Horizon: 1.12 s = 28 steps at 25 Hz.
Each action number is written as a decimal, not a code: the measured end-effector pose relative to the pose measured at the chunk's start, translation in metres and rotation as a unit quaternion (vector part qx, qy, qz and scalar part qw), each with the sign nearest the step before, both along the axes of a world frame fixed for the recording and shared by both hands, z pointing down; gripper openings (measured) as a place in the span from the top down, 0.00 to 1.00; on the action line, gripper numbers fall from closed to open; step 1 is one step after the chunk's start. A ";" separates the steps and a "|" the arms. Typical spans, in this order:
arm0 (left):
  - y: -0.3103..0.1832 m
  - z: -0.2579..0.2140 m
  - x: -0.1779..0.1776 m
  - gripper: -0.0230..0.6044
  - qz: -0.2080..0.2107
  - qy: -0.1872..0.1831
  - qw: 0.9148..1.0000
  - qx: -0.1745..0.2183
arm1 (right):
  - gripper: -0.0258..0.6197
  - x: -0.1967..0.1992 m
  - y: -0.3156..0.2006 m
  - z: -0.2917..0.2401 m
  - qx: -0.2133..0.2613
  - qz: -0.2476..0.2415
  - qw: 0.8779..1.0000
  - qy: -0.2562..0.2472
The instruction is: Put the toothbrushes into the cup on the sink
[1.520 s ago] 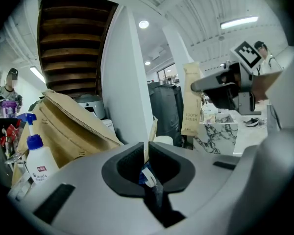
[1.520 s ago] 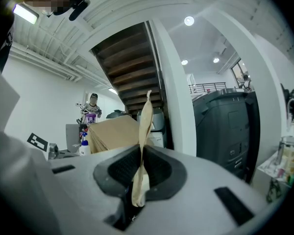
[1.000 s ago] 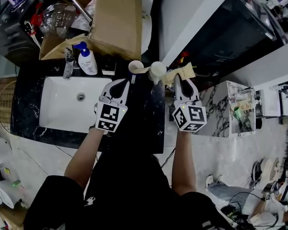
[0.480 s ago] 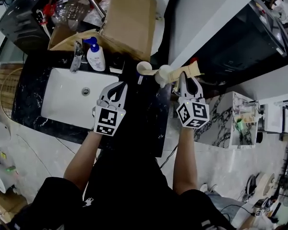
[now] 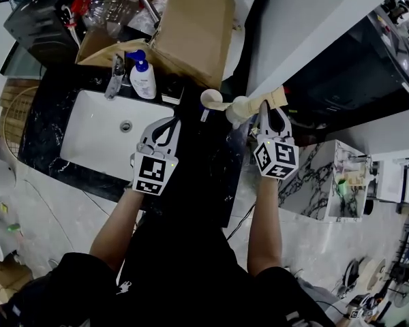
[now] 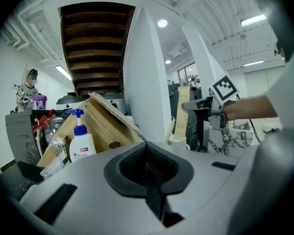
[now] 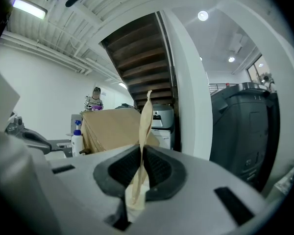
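In the head view a cream cup [image 5: 211,99] and a white cup [image 5: 237,107] stand on the black counter [image 5: 204,176], right of the white sink basin [image 5: 88,148]. My right gripper [image 5: 268,107] is shut on a tan paper-wrapped toothbrush [image 5: 277,98], just right of the white cup. In the right gripper view the wrapped toothbrush [image 7: 143,126] stands up between the shut jaws of the right gripper [image 7: 141,155]. My left gripper [image 5: 170,121] hovers over the counter below the cream cup. The left gripper view shows the left gripper [image 6: 147,151] shut and empty, with the white cup [image 6: 177,142] ahead.
A pump soap bottle [image 5: 143,80] and a faucet [image 5: 114,77] stand behind the basin. A big cardboard box [image 5: 191,26] leans at the back. A marble-pattern cabinet [image 5: 313,176] is to the right. A white pillar [image 6: 142,77] rises behind the counter.
The head camera has shifted, so the scene sits a little further right and lower. Both grippers keep their places by the cups, and the right one still holds the wrapped toothbrush.
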<state>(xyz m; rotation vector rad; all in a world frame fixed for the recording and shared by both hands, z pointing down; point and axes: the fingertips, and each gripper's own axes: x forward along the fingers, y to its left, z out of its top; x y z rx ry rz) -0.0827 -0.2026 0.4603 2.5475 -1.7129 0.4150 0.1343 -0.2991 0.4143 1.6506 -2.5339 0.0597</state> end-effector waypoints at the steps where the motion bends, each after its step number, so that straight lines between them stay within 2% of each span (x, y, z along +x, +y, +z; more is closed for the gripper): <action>1: 0.000 0.000 -0.001 0.96 -0.002 -0.001 1.000 0.000 | 0.92 0.001 -0.002 0.002 0.000 0.001 1.000 0.001; 11: -0.003 0.003 -0.003 0.96 -0.010 0.000 1.000 -0.004 | 0.92 -0.002 -0.012 0.017 0.008 -0.004 0.998 0.067; 28: 0.001 0.014 -0.005 0.96 -0.012 0.001 1.000 -0.015 | 0.92 -0.011 -0.016 0.047 -0.011 -0.011 0.994 0.111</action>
